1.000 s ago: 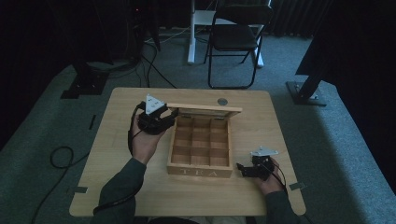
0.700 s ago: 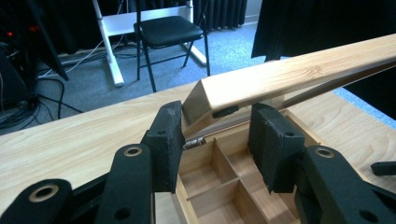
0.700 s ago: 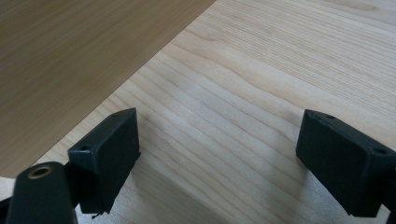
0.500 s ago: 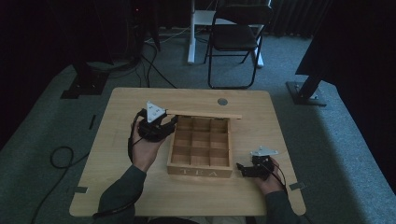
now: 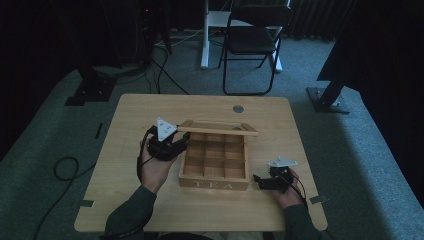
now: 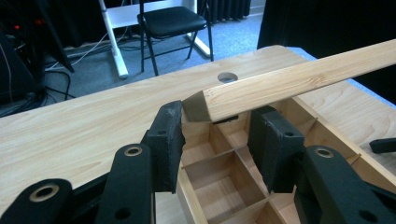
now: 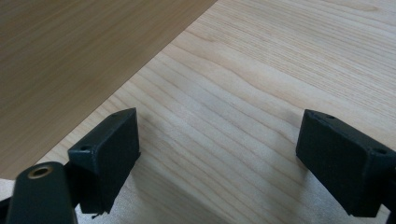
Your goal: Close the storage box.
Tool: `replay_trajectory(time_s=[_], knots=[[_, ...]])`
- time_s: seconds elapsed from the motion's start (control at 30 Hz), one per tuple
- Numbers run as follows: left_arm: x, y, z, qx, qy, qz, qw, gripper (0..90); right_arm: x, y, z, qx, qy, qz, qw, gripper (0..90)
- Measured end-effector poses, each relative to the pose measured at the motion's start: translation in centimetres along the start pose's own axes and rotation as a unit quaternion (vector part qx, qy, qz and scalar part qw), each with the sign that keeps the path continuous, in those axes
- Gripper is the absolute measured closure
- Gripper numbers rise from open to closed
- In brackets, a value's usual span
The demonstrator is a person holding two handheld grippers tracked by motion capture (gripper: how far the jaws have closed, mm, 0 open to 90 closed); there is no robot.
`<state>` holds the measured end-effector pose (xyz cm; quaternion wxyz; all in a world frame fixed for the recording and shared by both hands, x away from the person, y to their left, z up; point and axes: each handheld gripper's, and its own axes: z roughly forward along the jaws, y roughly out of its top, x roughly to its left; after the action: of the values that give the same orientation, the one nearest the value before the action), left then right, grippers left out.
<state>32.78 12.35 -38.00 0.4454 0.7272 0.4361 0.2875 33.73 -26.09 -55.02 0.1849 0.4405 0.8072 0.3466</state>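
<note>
The left hand-held gripper (image 5: 176,145) now sits nearer the person than a second ago, having drawn back along the left side of the tea box (image 5: 215,160). The lid (image 5: 218,128), tilted further open before, now lies lower, its left end between this hand-held gripper's parted jaws.

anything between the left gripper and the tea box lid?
Nothing visible. In the left gripper view the left gripper has its black jaws apart, one on each side of the near corner of the raised pale wooden lid, with only the open wooden compartmented tea box below. The right gripper rests open on the light wooden table, beside the box.
</note>
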Motion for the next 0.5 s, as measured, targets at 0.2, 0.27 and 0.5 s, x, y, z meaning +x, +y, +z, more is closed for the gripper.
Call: replay_trajectory(time_s=[0.2, 0.27, 0.5], knots=[[-0.4, -0.7, -0.2, -0.001, 0.006, 0.0, 1.0, 55.7, 0.0, 0.0, 0.0, -0.001, 0.0, 0.0, 1.0, 13.0], [-0.4, -0.8, -0.3, 0.0, 0.006, -0.002, 1.0, 55.8, 0.0, 0.0, 0.0, -0.001, 0.0, 0.0, 1.0, 12.9], [-0.6, -1.2, -0.3, -0.002, 0.008, -0.005, 1.0, 55.9, 0.0, 0.0, 0.0, 0.0, 0.0, 0.001, 1.0, 12.9]])
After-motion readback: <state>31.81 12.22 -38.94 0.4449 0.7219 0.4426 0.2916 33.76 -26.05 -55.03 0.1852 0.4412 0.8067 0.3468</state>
